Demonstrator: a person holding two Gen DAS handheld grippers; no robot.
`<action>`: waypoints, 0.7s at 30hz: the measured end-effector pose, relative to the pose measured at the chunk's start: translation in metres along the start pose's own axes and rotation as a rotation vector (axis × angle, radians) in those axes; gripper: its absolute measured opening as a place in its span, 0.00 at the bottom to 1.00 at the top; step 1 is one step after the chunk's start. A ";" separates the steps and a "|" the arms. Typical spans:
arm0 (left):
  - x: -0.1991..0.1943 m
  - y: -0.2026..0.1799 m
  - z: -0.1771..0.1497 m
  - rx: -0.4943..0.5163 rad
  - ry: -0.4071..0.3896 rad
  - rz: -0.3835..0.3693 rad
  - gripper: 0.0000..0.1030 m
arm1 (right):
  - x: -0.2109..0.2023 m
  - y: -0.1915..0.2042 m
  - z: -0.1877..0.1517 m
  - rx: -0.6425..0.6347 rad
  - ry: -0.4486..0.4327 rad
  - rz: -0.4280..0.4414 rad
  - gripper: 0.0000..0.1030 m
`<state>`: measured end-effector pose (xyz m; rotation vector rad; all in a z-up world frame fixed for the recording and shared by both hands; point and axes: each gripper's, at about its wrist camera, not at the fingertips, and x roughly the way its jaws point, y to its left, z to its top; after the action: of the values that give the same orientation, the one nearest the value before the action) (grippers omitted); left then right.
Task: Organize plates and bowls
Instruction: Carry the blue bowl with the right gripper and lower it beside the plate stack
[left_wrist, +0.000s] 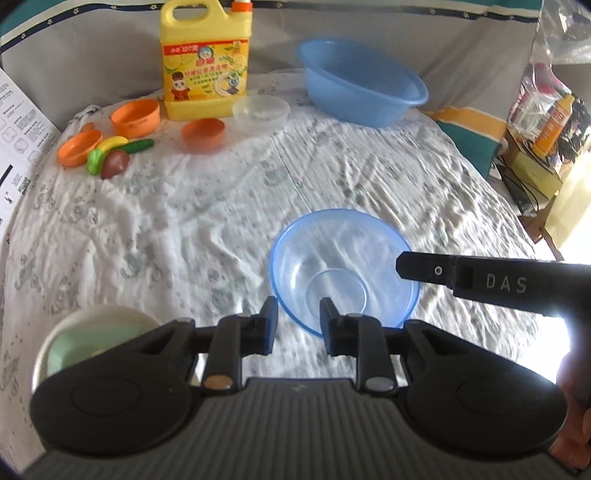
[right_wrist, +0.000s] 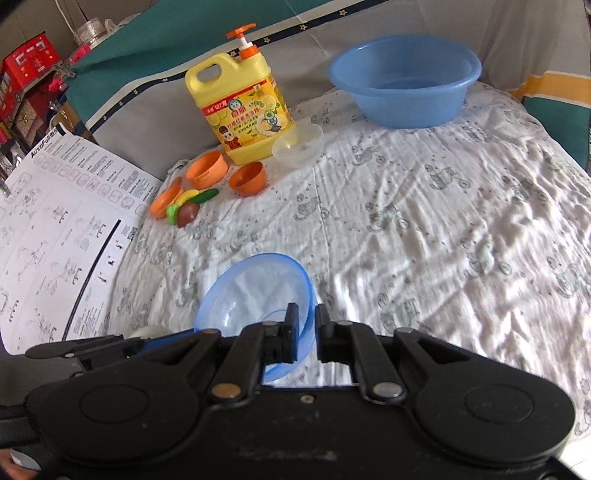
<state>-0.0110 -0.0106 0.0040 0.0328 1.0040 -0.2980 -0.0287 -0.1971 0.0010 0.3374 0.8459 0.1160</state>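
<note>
The see-through blue bowl is tipping up off the white cloth. The right gripper is pinching the bowl's thin rim, with its two fingers almost together. The left gripper is hanging just over the near edge of the same bowl. Its fingers are a little apart and they are holding nothing.

The bowl is looking like thin plastic, so it is probably light and a bit bendy. Its sides are smooth and may be slippery, so the rim is the best place to hold it. A soft squeeze should be enough.

A pale green bowl is sitting just to the left. Far back, a big blue basin, a clear bowl, orange bowls and a yellow soap jug are waiting.
</note>
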 end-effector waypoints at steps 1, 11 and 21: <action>0.001 -0.002 -0.003 0.004 0.005 0.001 0.22 | 0.000 -0.002 -0.004 0.001 0.005 -0.002 0.10; 0.009 -0.016 -0.017 0.038 0.039 0.007 0.22 | 0.000 -0.014 -0.027 0.006 0.057 -0.028 0.10; 0.016 -0.017 -0.023 0.034 0.068 0.012 0.22 | 0.004 -0.013 -0.034 -0.010 0.077 -0.035 0.10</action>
<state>-0.0267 -0.0268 -0.0205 0.0802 1.0656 -0.3043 -0.0514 -0.1996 -0.0270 0.3106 0.9265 0.1009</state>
